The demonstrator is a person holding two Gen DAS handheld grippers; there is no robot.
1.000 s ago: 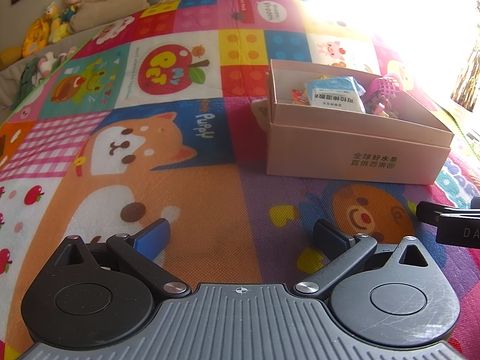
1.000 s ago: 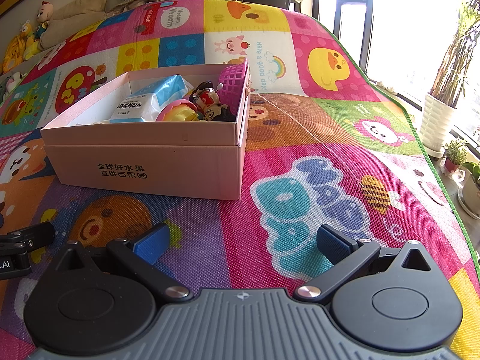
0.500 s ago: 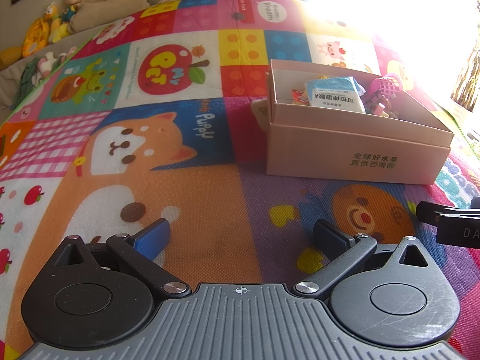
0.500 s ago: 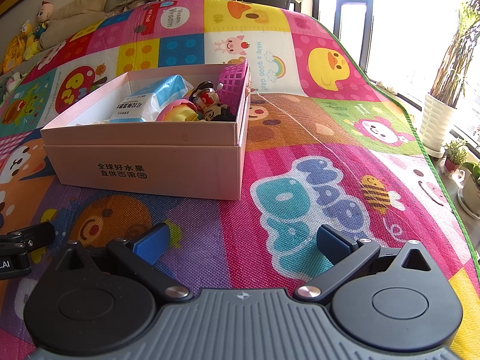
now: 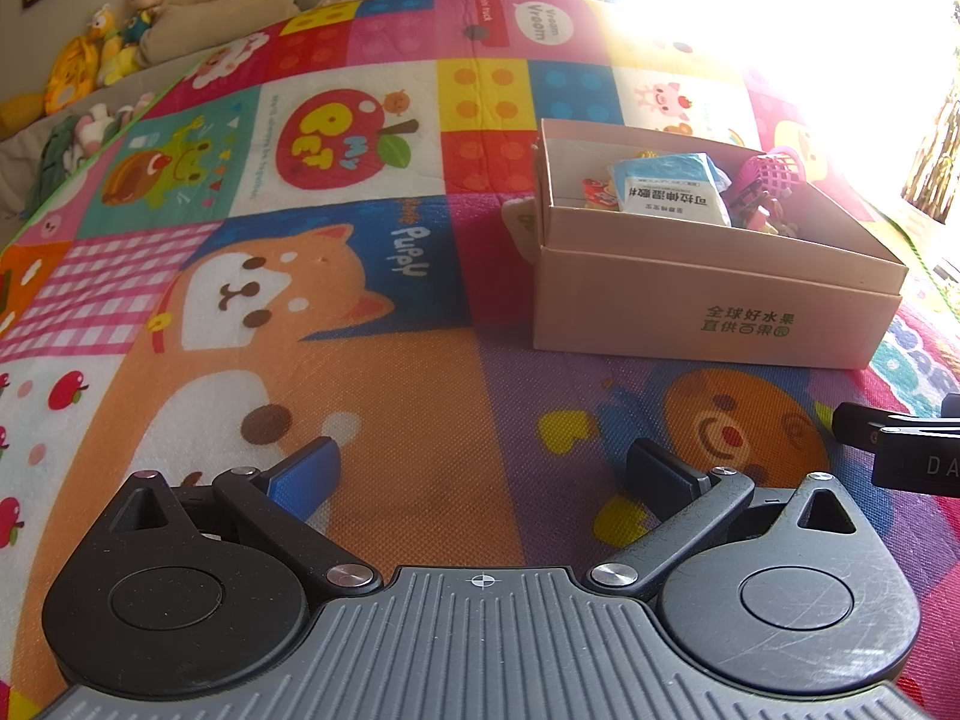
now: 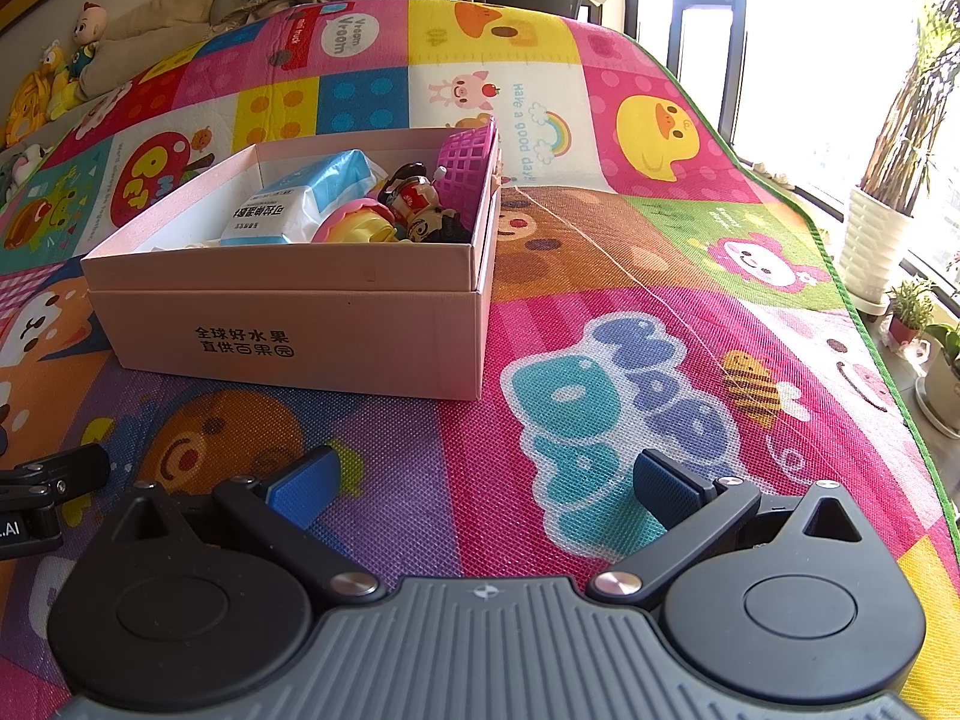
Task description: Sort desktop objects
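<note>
Mat [image 6: 660, 276]: bright play mat under everything; I see nothing loose left on it.
Box [image 6: 336, 324]: pink, open, far of my grippers; it holds the sorted things.
Progress: sorting looks finished, I judge.
Tissue pack [image 6: 300, 204]: in the box, left.
Basket [image 6: 468, 156]: pink, at the box's far right corner.
Left gripper [image 5: 480, 474]: mine, wide open, empty.
Right gripper [image 6: 486, 483]: wide open, empty.
Obstacles: none near.

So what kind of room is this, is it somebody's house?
Most likely a living room or playroom at home. A cartoon play mat covers the surface, soft toys sit along cushions at the back, and potted plants stand by a sunny window.
</note>
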